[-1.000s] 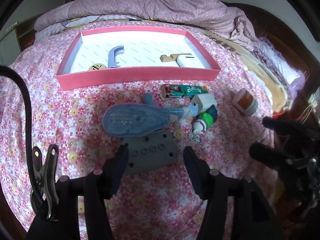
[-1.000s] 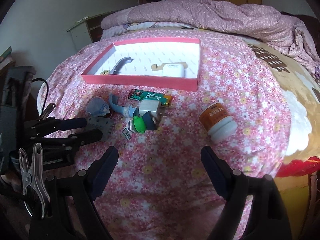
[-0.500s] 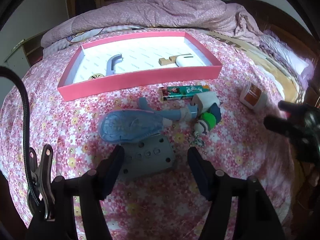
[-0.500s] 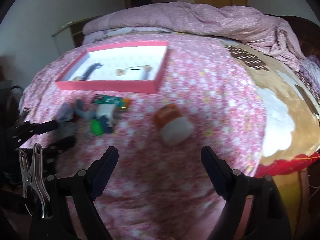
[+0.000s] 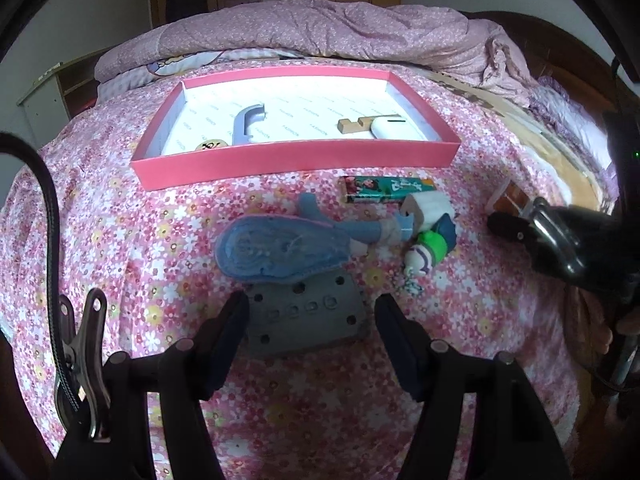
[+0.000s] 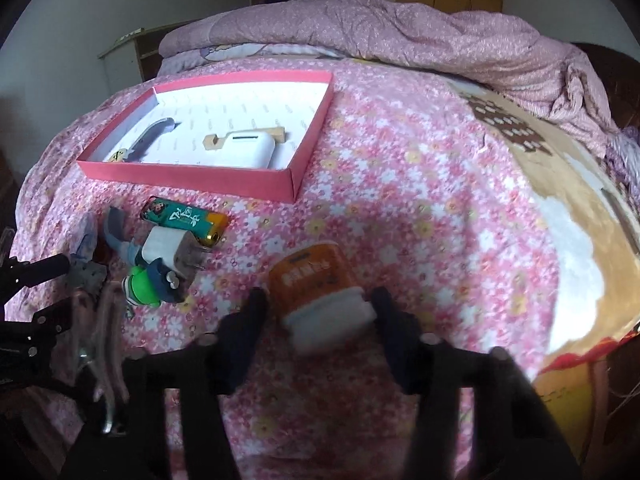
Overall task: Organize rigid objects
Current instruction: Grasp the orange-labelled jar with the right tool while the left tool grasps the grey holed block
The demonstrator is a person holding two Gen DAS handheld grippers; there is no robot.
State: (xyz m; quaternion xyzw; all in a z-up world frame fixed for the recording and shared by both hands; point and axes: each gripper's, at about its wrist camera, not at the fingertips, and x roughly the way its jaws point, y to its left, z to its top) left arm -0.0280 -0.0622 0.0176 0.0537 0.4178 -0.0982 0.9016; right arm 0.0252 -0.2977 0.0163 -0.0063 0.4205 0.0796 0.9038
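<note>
Right tool (image 6: 316,316) has its jaws just closed in around the orange bottle (image 6: 316,280), which lies on its side on the flowered bedspread (image 6: 420,208) with its white cap (image 6: 332,320) toward the camera; one finger sits just beside the cap at 9 o'clock and the other at 3 o'clock, though the blur hides whether the pads actually press on it. Left tool (image 5: 310,322) stands moderately wide and holds nothing, its fingers (image 5: 228,332) flanking the near end of a grey perforated plate (image 5: 308,316) that lies flat on the bedspread. At 12 o'clock from the plate, touching its far edge, lies a blue oval brush (image 5: 276,250), its handle reaching toward 3 o'clock to a small heap: a white plug adapter (image 5: 430,208), a green and white figure (image 5: 426,254) and, just beyond them, a green and orange lighter (image 5: 390,189). Farther toward 12 o'clock sits the pink tray (image 5: 296,162), white inside, holding a grey hook-shaped piece (image 5: 246,126), a small round yellow token (image 5: 212,146), a wooden block (image 5: 352,124) and a white case (image 5: 394,128). In the right wrist view the tray is at 10 o'clock from the bottle, well apart from it. A rumpled pink quilt (image 6: 400,36) is bunched along the far edge of the bed.
</note>
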